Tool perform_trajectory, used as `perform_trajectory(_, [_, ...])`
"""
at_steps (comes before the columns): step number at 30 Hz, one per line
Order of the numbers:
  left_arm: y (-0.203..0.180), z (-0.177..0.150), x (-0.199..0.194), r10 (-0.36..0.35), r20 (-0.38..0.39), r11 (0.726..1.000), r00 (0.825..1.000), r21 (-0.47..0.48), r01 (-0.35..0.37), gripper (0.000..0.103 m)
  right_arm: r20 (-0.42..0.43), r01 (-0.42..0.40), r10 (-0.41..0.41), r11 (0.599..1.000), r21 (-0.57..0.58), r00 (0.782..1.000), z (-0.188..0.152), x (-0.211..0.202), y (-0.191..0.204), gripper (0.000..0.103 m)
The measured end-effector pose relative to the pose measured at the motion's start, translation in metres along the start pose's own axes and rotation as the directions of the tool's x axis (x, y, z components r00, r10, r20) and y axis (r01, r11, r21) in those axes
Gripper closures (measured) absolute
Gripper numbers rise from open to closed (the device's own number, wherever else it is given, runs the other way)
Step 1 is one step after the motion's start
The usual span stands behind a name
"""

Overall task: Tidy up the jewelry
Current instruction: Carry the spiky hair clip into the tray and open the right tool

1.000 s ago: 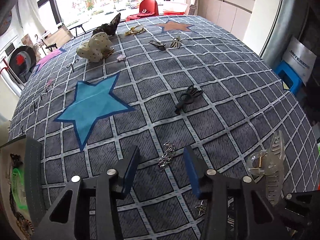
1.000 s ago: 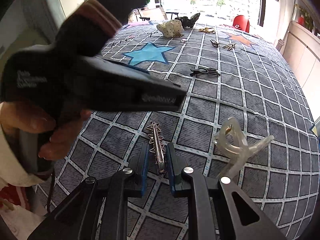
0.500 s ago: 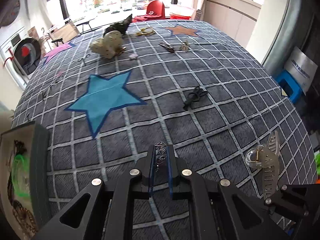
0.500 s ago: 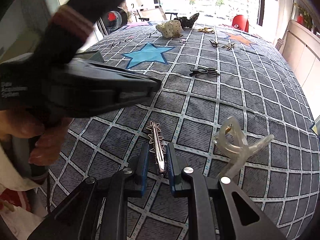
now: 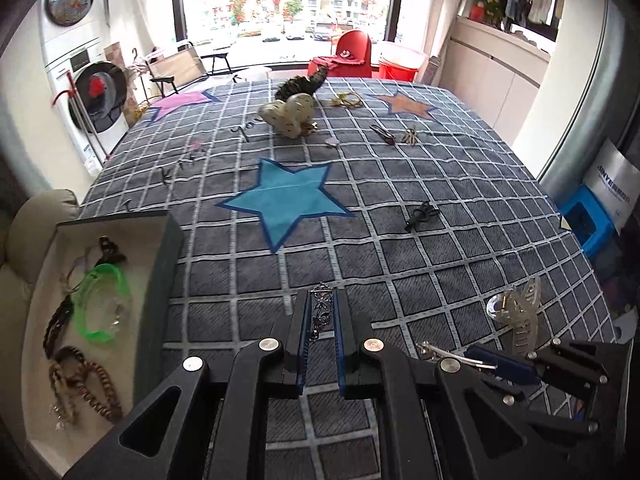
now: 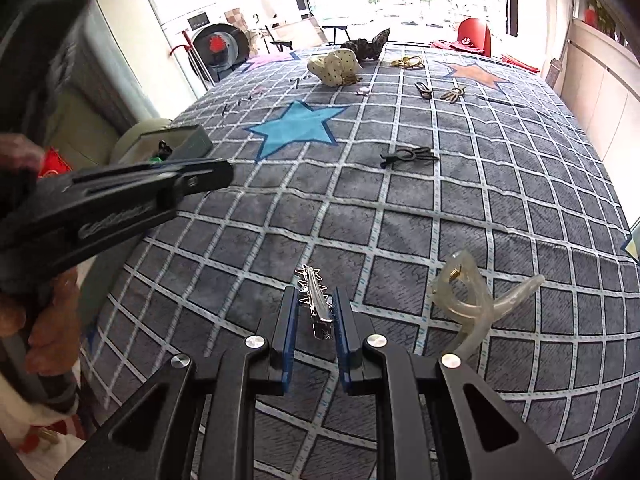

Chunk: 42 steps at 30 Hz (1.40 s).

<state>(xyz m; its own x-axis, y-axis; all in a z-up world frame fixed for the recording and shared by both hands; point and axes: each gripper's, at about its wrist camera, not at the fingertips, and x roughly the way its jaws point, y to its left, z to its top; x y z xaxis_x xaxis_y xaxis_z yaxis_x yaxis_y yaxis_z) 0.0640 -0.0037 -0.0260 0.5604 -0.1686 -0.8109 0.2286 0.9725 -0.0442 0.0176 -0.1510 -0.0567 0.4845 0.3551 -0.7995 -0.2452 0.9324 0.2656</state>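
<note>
My left gripper is shut on a small silver filigree ornament, lifted off the checked cloth. An open grey box with a pale lining stands at the left and holds a green bangle and braided hair ties. My right gripper is shut on a silver hair clip with star edges, which still lies low over the cloth. The left tool crosses the left of the right wrist view, held by a hand.
A clear claw clip lies right of the right gripper. On the cloth sit a black clip, a blue star patch, a cream dotted scrunchie, and several small clips at the far end.
The left gripper closed on the silver ornament, lifted it and moved left toward the grey box, which now shows more fully. The right gripper has stayed put on its clip.
</note>
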Motion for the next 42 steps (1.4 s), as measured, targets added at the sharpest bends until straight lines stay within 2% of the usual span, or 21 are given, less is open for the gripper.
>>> perform_trajectory(11, [0.059, -0.031, -0.052, 0.046, 0.069, 0.993, 0.997, -0.114, -0.038, 0.09, 0.018, -0.043, 0.044, 0.998, -0.05, 0.999, 0.017, -0.011, 0.043, 0.084])
perform_trajectory(17, [0.112, -0.058, -0.074, 0.13, 0.081, 0.974, 0.988, -0.197, -0.112, 0.09, 0.009, -0.098, 0.099, 0.99, -0.097, 0.995, 0.034, -0.005, 0.082, 0.084])
perform_trajectory(21, [0.153, -0.079, -0.081, 0.192, 0.06, 0.95, 0.98, -0.262, -0.17, 0.09, -0.016, -0.143, 0.142, 0.979, -0.143, 0.99, 0.045, 0.009, 0.118, 0.084])
perform_trajectory(26, [0.191, -0.099, -0.079, 0.239, 0.022, 0.92, 0.971, -0.325, -0.219, 0.09, -0.062, -0.192, 0.183, 0.96, -0.203, 0.981, 0.057, 0.032, 0.165, 0.084])
perform_trajectory(30, [0.214, -0.102, -0.073, 0.266, 0.012, 0.903, 0.964, -0.352, -0.245, 0.09, -0.097, -0.2, 0.182, 0.951, -0.235, 0.979, 0.069, 0.052, 0.192, 0.084])
perform_trajectory(37, [0.243, -0.092, -0.054, 0.312, -0.025, 0.876, 0.95, -0.38, -0.298, 0.09, -0.144, -0.2, 0.169, 0.952, -0.234, 0.975, 0.087, 0.081, 0.211, 0.084])
perform_trajectory(42, [0.256, -0.094, -0.036, 0.304, -0.081, 0.867, 0.949, -0.389, -0.311, 0.09, -0.191, -0.188, 0.141, 0.948, -0.257, 0.971, 0.092, 0.104, 0.221, 0.084])
